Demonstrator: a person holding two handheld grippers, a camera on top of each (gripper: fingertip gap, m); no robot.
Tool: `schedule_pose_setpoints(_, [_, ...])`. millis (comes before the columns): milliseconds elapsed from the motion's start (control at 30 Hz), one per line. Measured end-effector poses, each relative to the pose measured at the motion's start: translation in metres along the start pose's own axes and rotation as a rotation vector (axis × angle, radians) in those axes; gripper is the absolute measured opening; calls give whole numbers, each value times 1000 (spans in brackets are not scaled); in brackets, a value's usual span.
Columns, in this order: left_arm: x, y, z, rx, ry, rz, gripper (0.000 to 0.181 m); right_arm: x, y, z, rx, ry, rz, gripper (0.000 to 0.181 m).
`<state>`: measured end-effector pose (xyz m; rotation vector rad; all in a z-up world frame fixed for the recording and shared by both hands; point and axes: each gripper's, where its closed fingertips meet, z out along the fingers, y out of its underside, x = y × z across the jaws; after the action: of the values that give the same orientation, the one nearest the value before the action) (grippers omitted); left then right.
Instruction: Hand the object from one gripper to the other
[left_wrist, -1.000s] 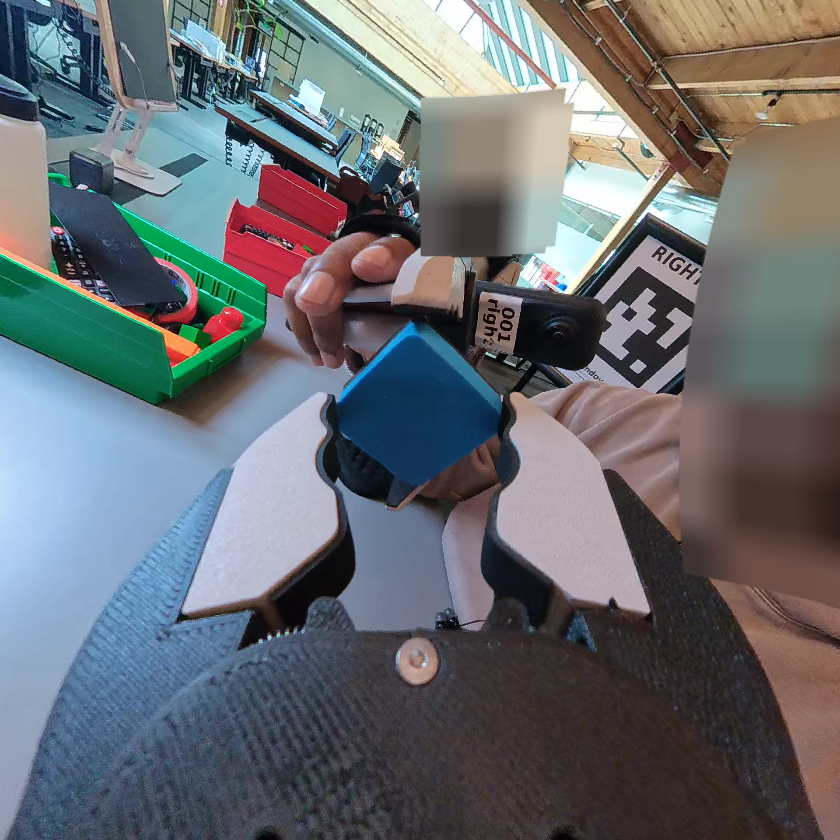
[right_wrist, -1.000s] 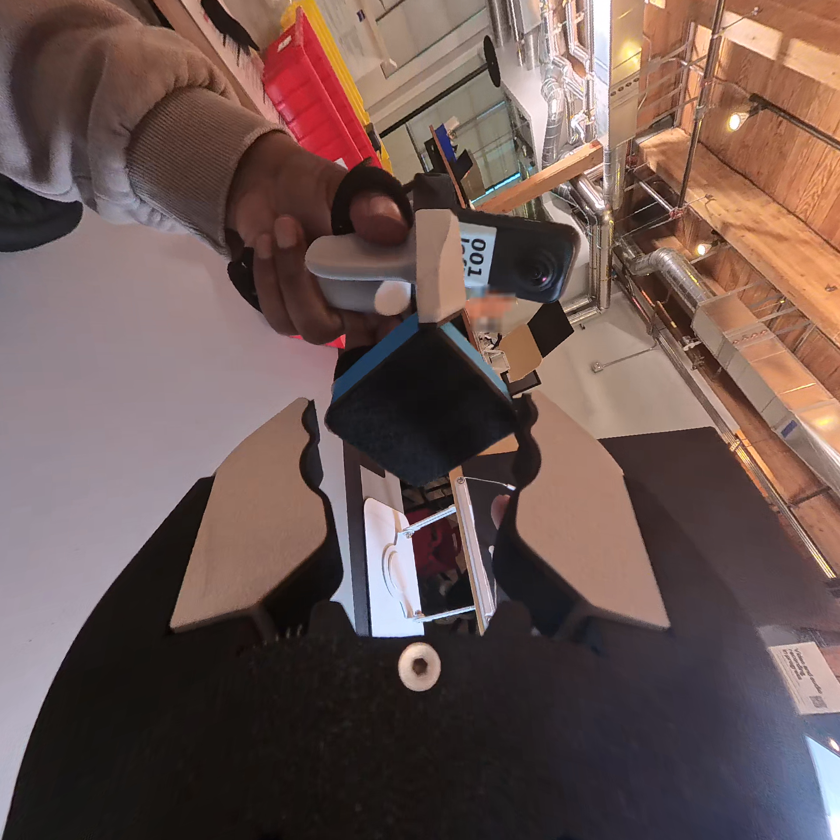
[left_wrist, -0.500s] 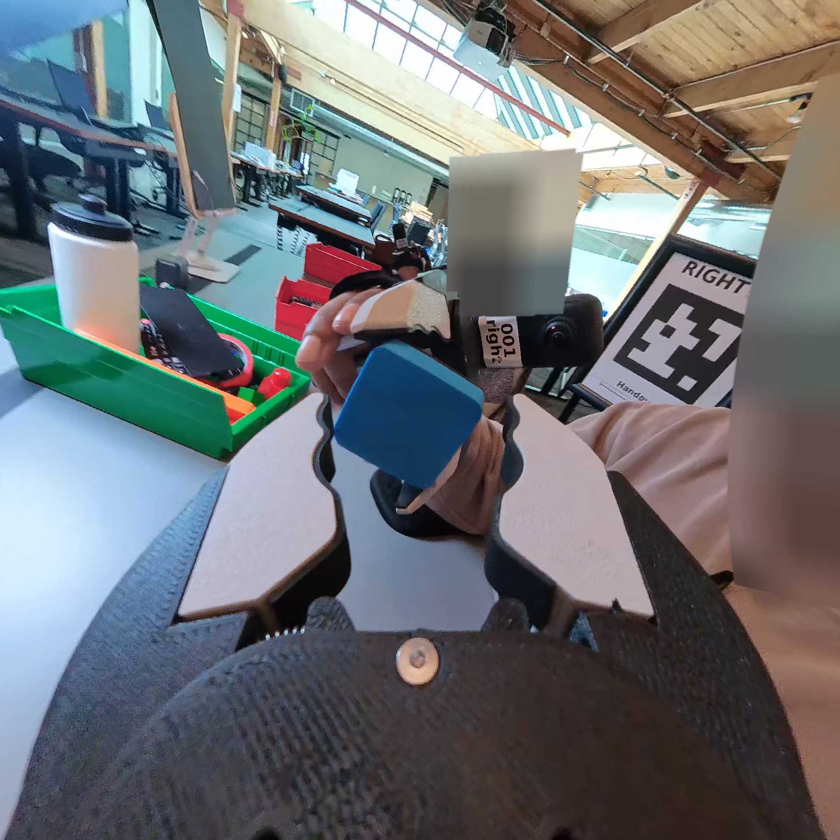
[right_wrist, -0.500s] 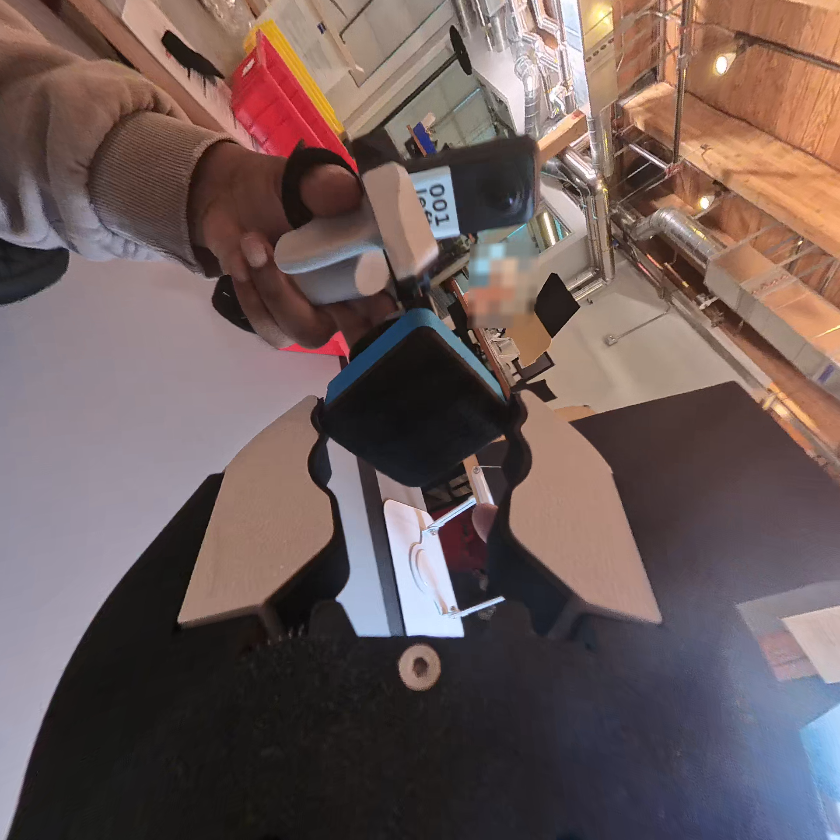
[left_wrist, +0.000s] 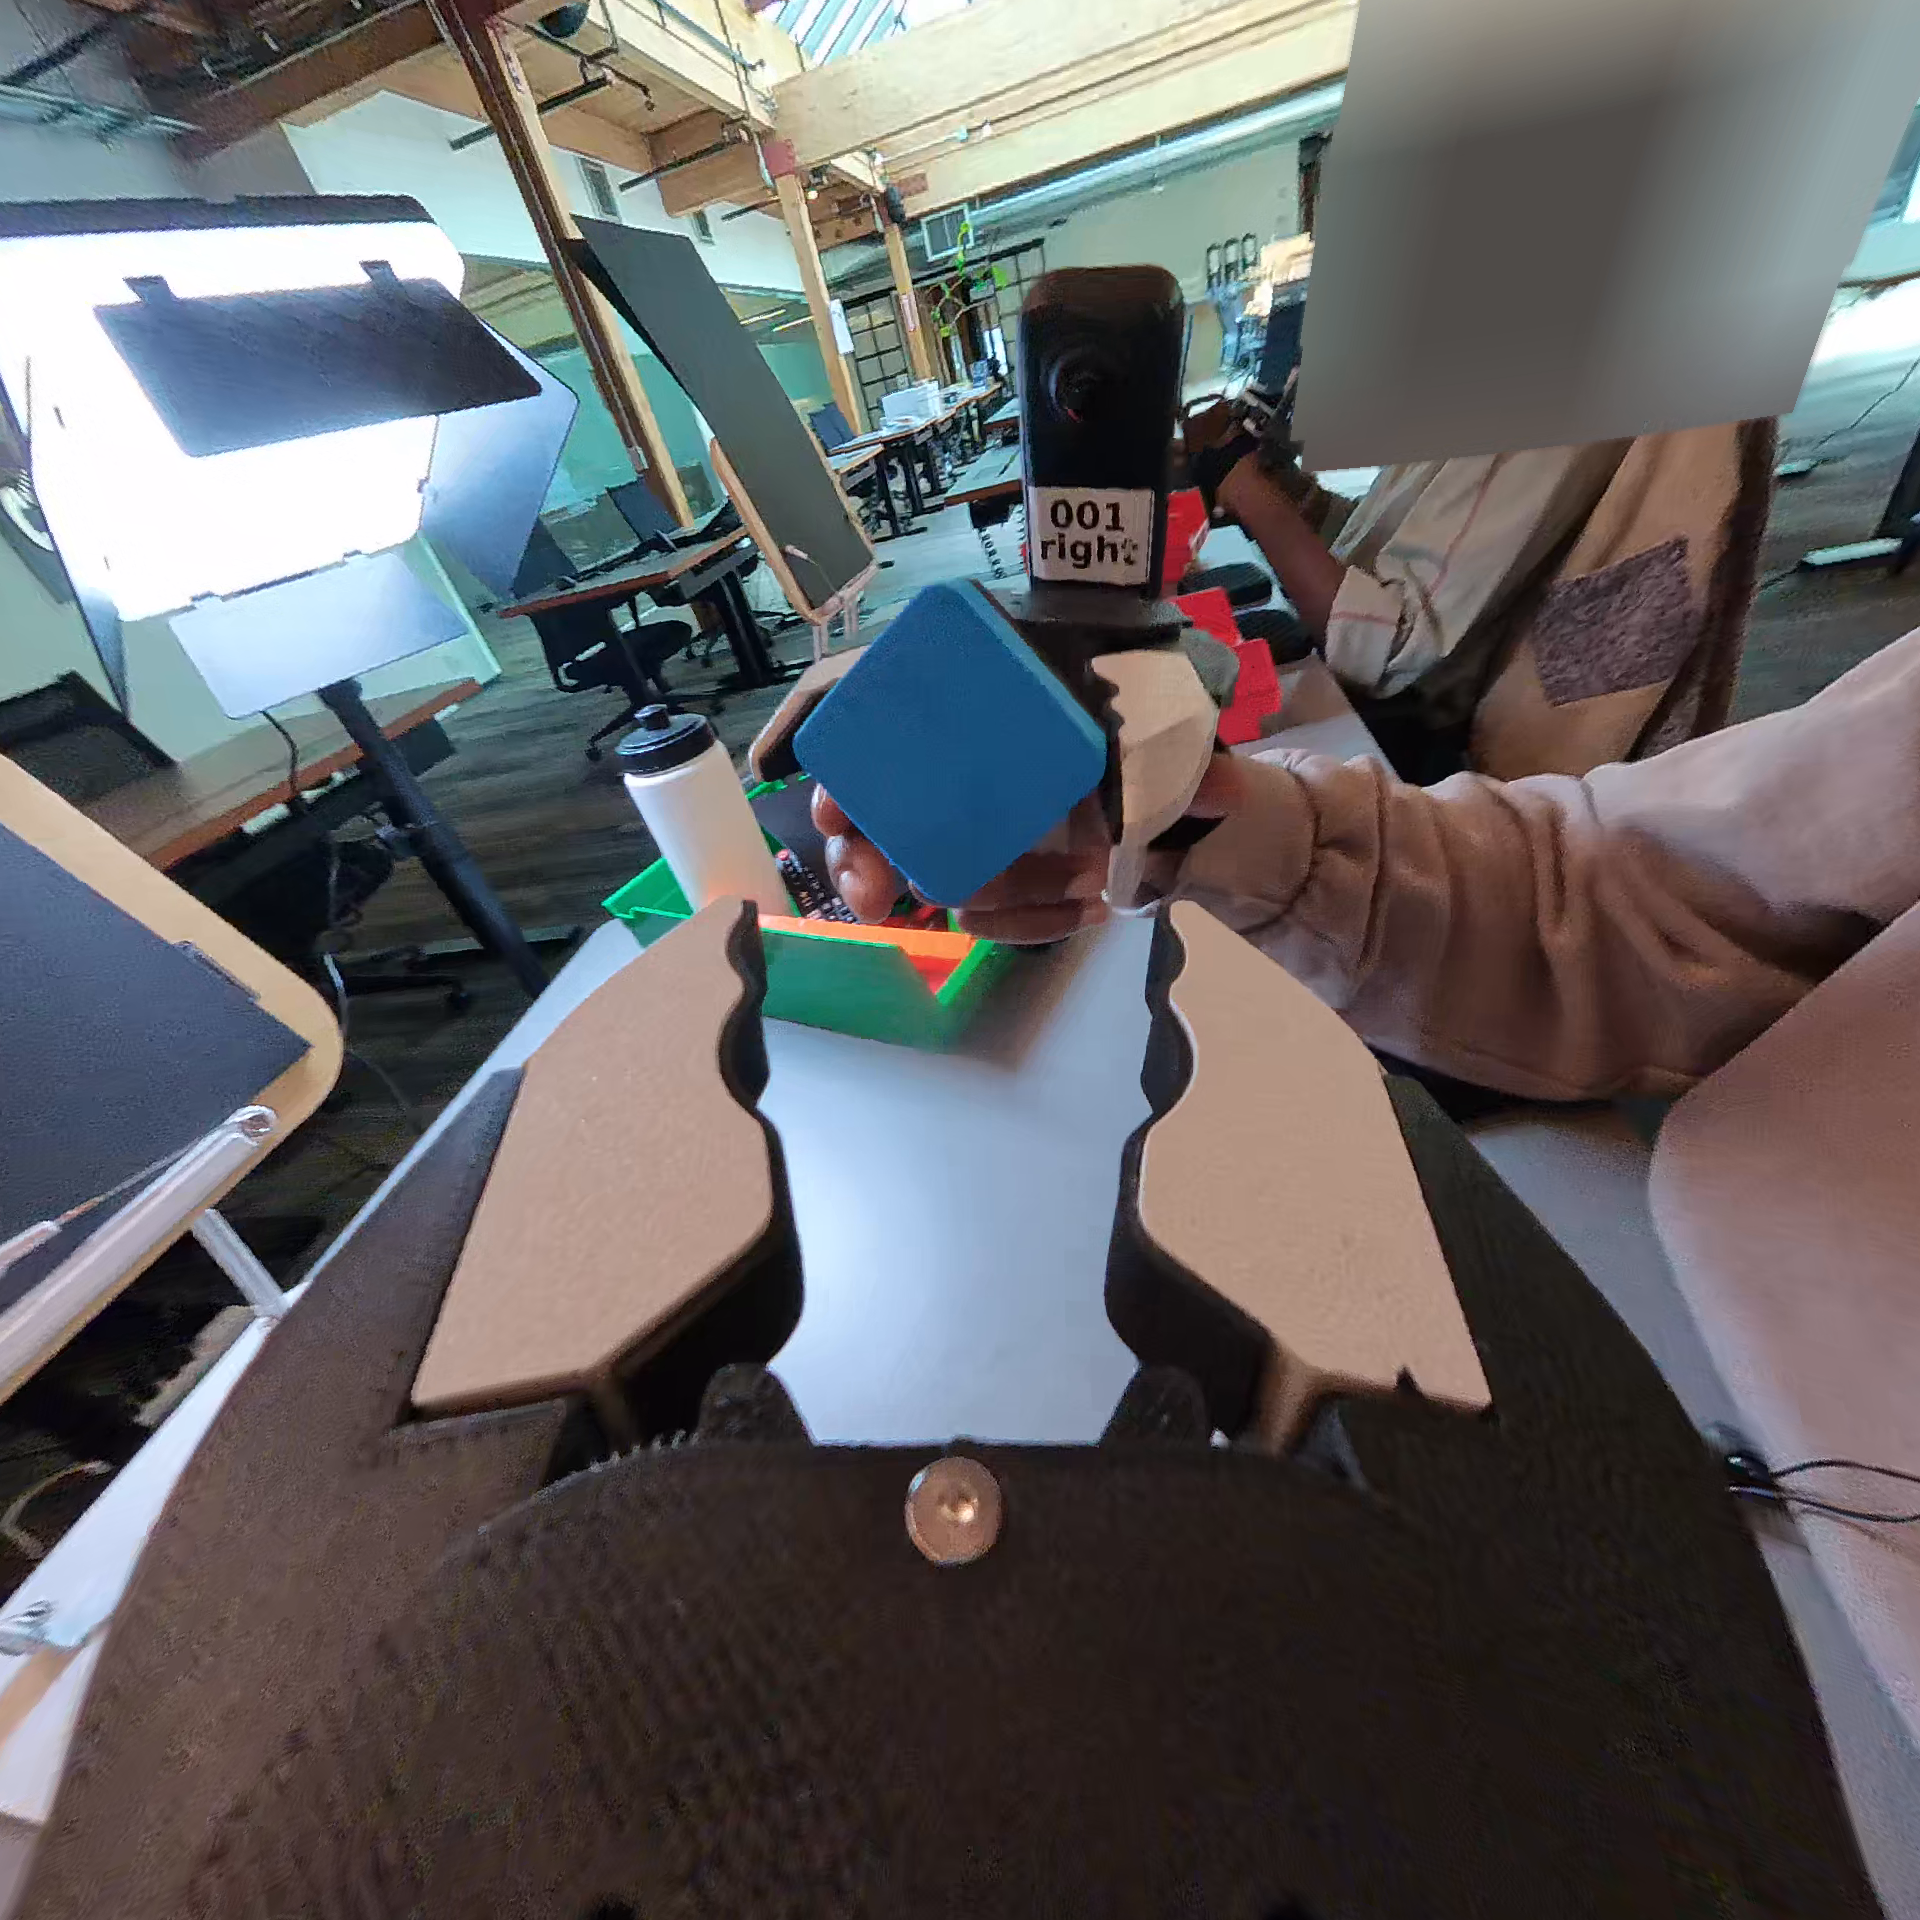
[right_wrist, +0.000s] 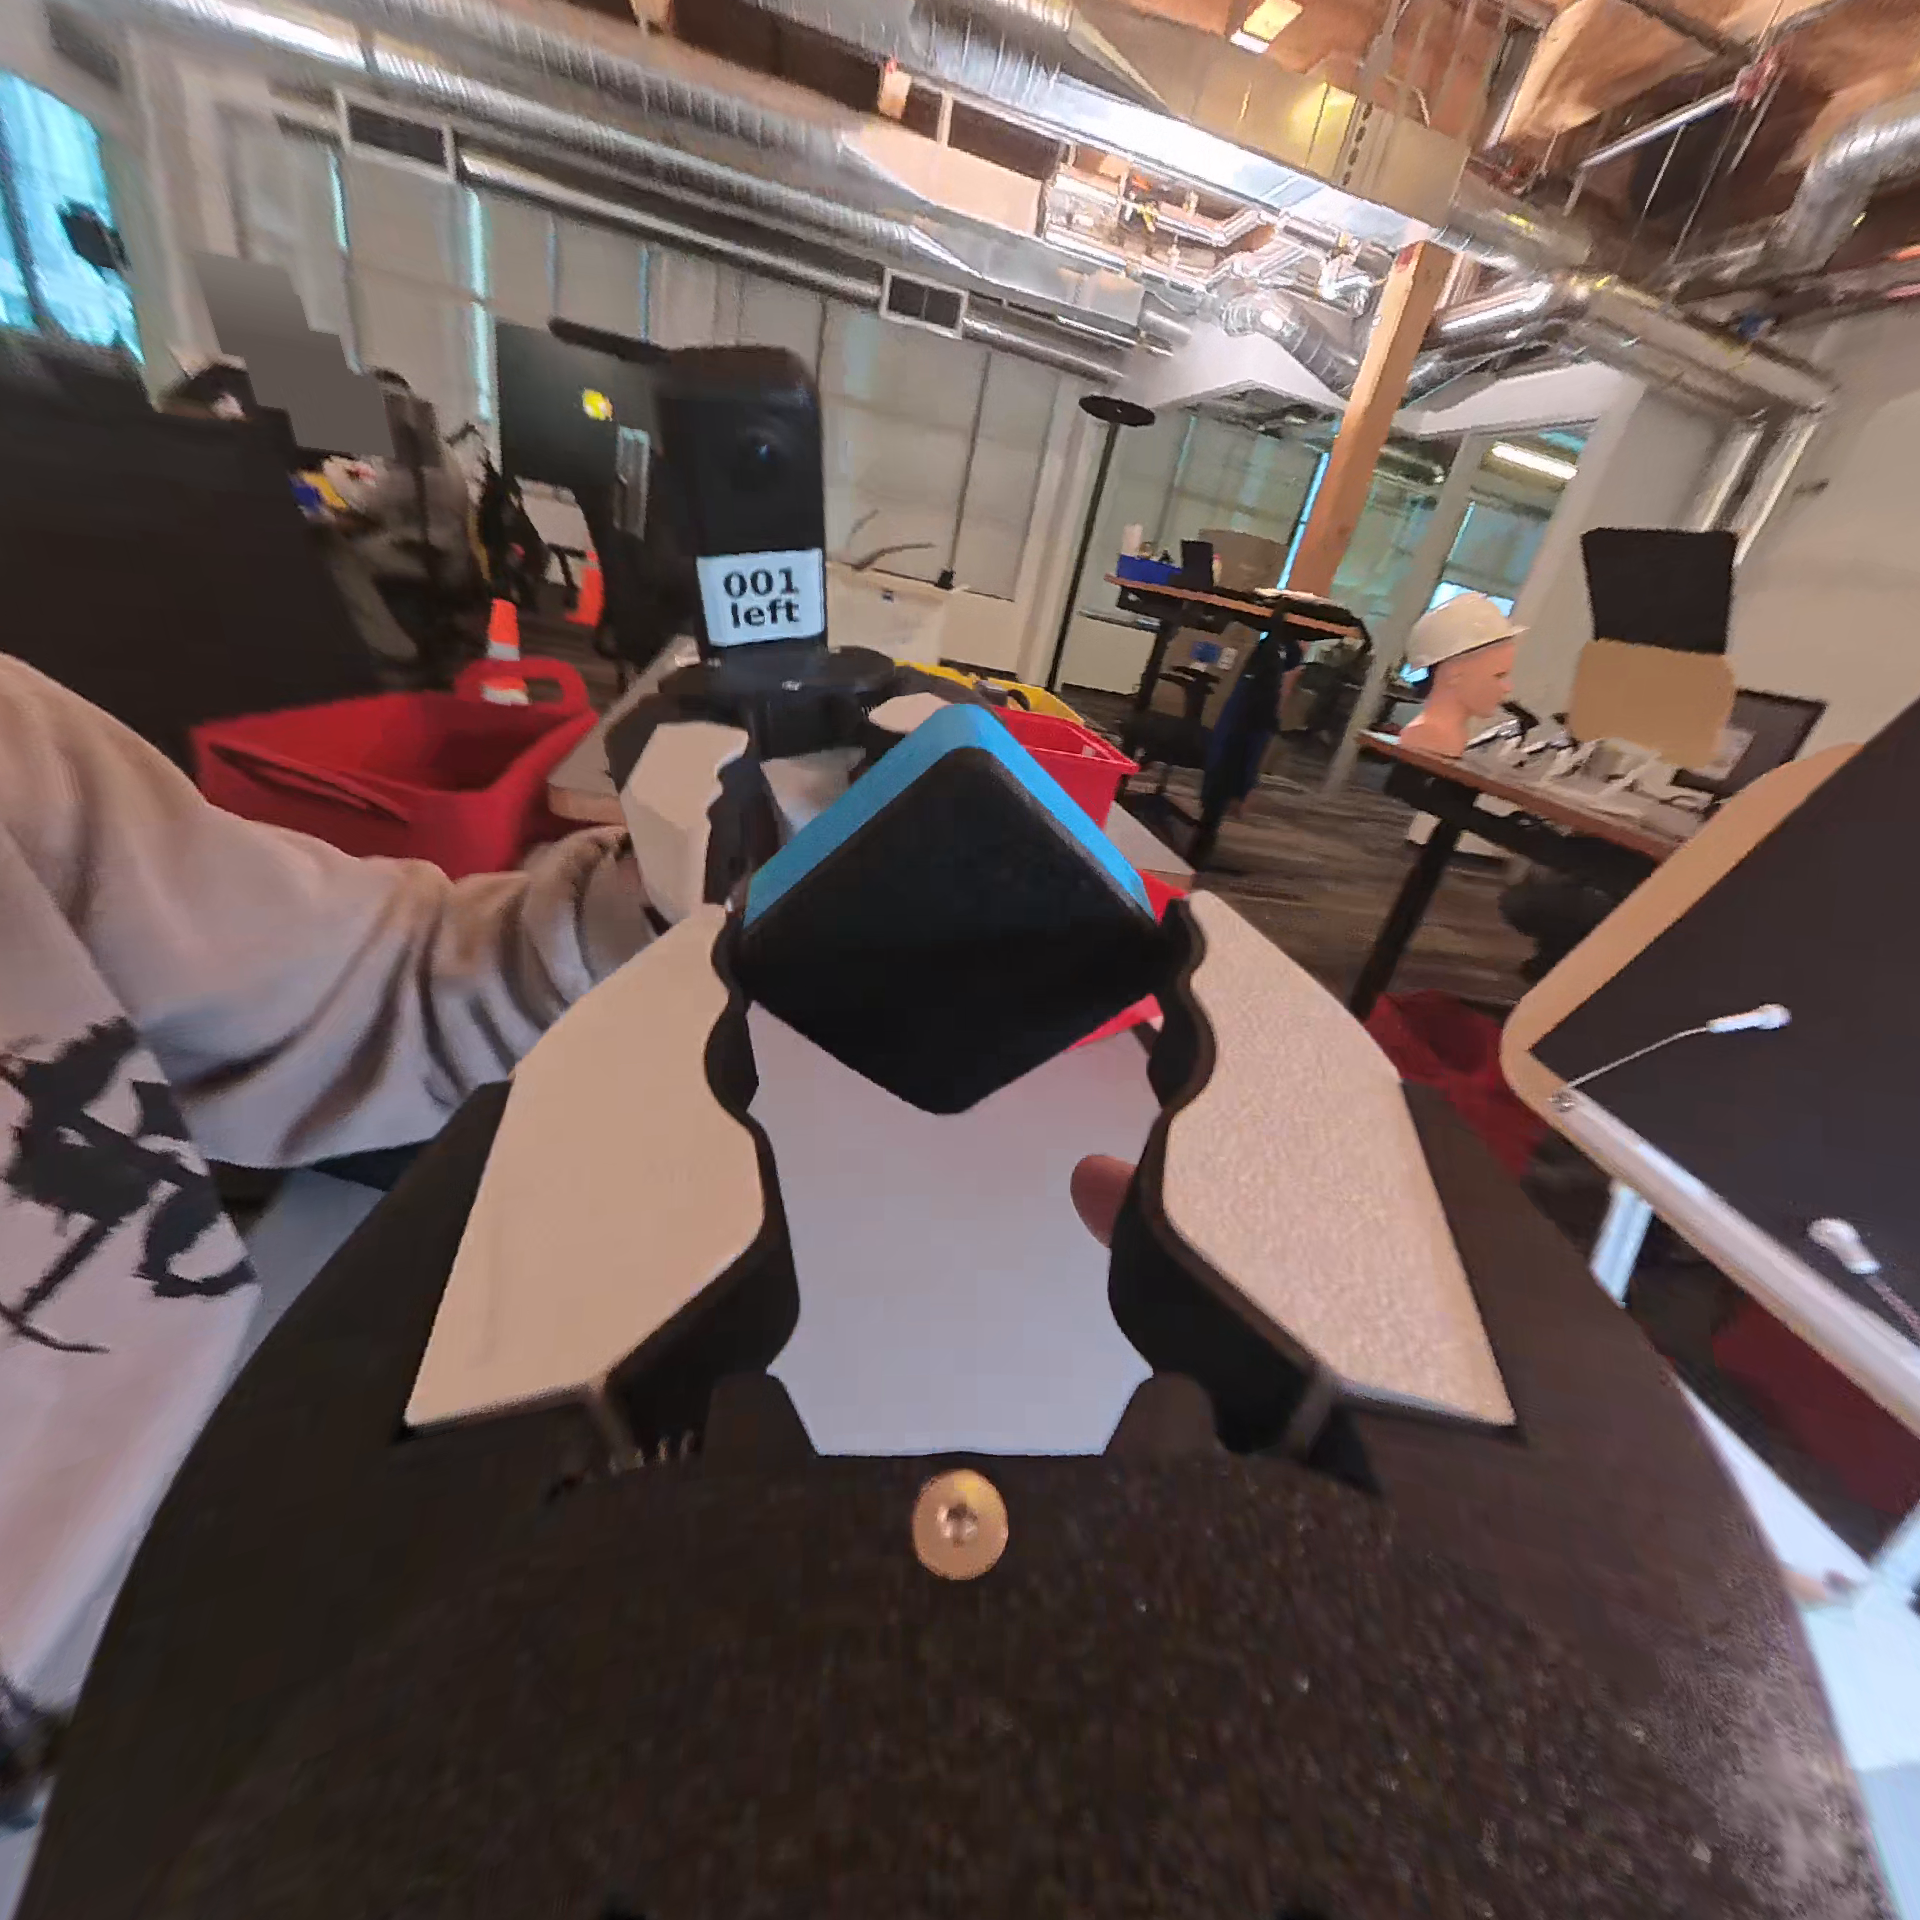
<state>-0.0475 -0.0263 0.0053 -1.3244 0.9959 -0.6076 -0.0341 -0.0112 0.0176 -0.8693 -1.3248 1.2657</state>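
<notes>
Your right gripper (right_wrist: 951, 966) held the blue cube (right_wrist: 940, 925) at frame centre; your left gripper (left_wrist: 951, 940) pointed at it, jaws wide and empty.

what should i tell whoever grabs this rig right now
Right tool: shut on the blue foam cube with a black face, clamped at the fingertips, in the air above the grey table.
Left tool: open and empty; the cube sits beyond its fingertips, apart from them.
Done: the cube is in the right tool alone.
Left: nothing of the handover that these views show, unless a pass back is wanted.
</notes>
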Motion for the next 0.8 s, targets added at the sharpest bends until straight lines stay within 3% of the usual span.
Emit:
schedule_pose_setpoints(300, [-3,9,7,-73,-135,246,66,-12,6,4,-26,-196,375,75])
schedule_pose_setpoints(500, [5,19,16,-125,-134,335,69,-34,24,22,-68,-321,483,75])
schedule_pose_setpoints(633, [12,23,18,-165,-116,404,60,-39,27,25,-23,-366,471,75])
schedule_pose_setpoints(800, [19,38,11,-274,-31,443,59,-41,39,21,-127,-300,245,75])
